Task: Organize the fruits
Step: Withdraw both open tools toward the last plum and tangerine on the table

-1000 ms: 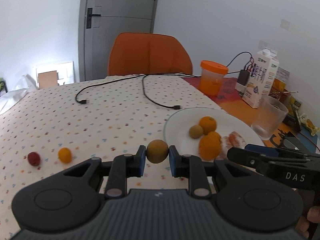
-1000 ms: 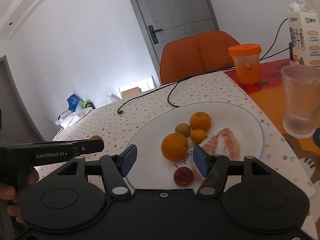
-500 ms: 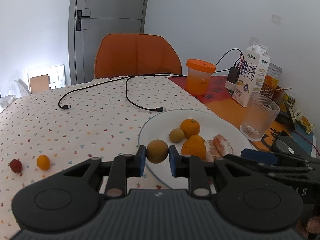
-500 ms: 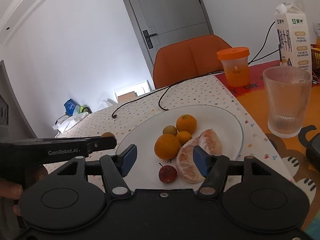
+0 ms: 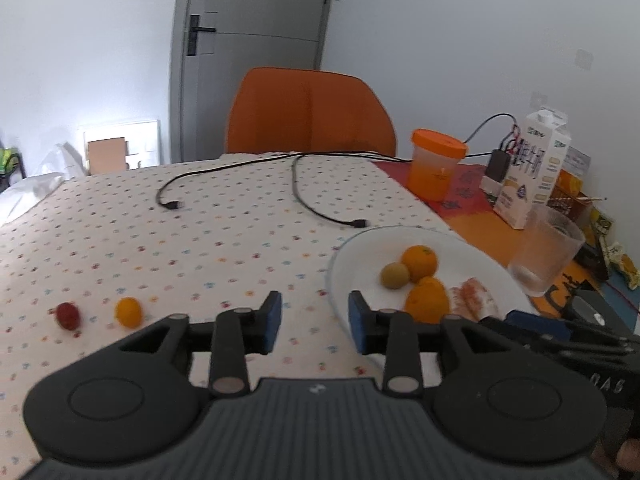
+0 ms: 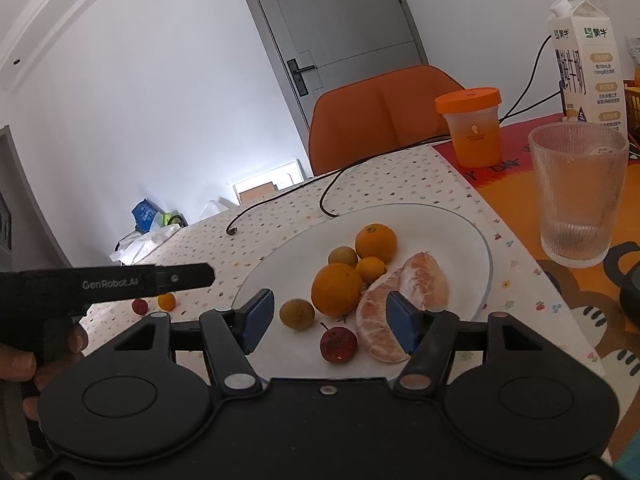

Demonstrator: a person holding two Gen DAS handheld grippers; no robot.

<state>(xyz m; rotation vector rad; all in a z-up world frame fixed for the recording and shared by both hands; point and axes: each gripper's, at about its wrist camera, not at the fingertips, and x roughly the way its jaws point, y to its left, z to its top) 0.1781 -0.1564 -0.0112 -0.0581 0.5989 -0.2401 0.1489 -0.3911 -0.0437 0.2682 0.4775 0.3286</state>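
The white plate [image 6: 472, 240] holds two oranges, a small orange fruit, two brown round fruits, a red fruit [image 6: 338, 344] and peeled pomelo segments [image 6: 400, 304]. One brown fruit [image 6: 297, 313] lies at the plate's near left. My left gripper [image 5: 314, 322] is open and empty, just left of the plate [image 5: 352, 256]. A small orange fruit [image 5: 128, 312] and a small red fruit [image 5: 67, 315] lie on the dotted tablecloth at the left. My right gripper [image 6: 330, 320] is open and empty over the plate's near edge.
A ribbed glass [image 6: 576, 196], an orange-lidded cup [image 6: 472, 128] and a milk carton [image 6: 586, 52] stand right of the plate. Black cables [image 5: 304, 196] cross the table's far side. An orange chair [image 5: 308, 112] stands behind the table.
My left gripper has opened and let go of the brown fruit, which now lies on the plate's near left. The left gripper has drawn back to the left of the plate.
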